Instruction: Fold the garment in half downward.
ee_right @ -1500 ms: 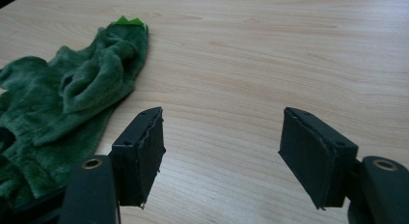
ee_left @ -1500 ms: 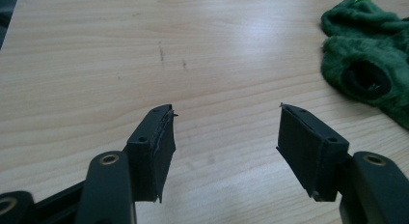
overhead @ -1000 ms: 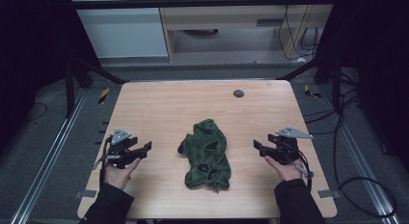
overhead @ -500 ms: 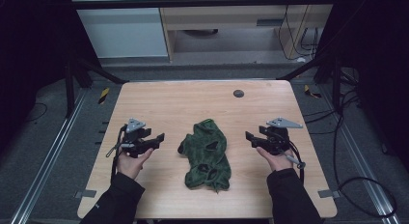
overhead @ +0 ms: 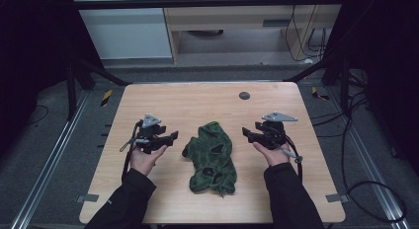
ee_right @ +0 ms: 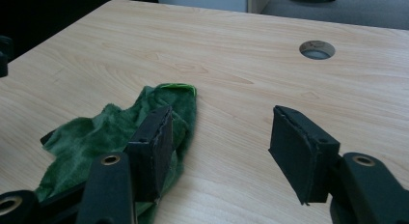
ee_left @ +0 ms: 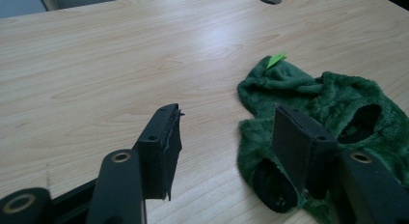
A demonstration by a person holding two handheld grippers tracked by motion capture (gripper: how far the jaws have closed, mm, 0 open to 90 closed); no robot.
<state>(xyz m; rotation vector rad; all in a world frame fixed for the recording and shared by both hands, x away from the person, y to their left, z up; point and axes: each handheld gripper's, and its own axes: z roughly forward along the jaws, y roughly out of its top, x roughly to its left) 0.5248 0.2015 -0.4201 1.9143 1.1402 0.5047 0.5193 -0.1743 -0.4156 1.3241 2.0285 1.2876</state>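
Overhead, the green cloth [overhead: 212, 159] lies mid-surface [overhead: 197, 100], between left gripper [overhead: 170, 137] and right gripper [overhead: 245, 133]. Left gripper view: jaws released, just been closing, nothing between. Right gripper view: likewise released, closing, cloth [ee_right: 111, 132] beside one jaw.

You have bare bench [overhead: 163, 105] on both sides of the green cloth [overhead: 212, 157]. The cloth lies in the middle, between your two claws. Nothing blocks either one on its way in. A small round hole [overhead: 244, 95] sits far back.
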